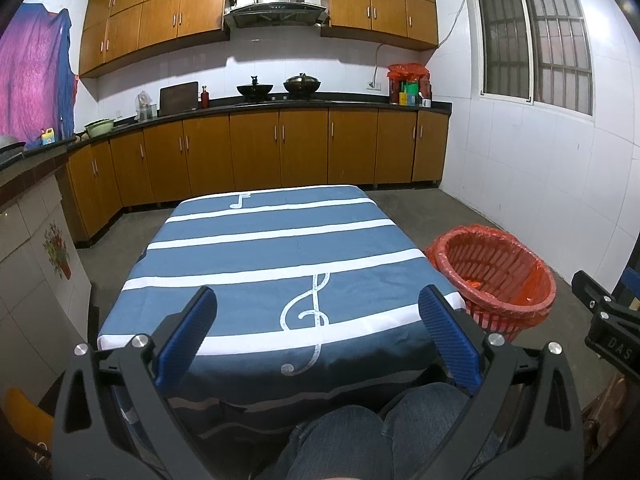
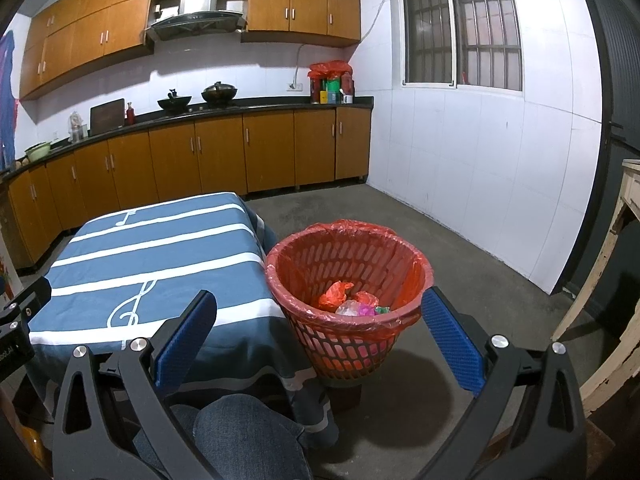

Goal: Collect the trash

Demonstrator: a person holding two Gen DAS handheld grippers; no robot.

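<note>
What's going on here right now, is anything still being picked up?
A seated person holds both grippers open and empty above their knees. The left gripper faces the table with the blue striped cloth, which shows no trash on top. The right gripper points toward the red basket lined with a red bag, standing on the floor beside the table. Crumpled trash already lies in the basket. Nothing is being held at this moment.

My left two-finger gripper (image 1: 318, 336) and right two-finger gripper (image 2: 320, 340): matte black angled frames with triangular cut-outs, round silver screw heads at the pivots, and ribbed blue rectangular finger pads (image 1: 186, 336). My knees wear blue denim jeans (image 1: 340, 436).
</note>
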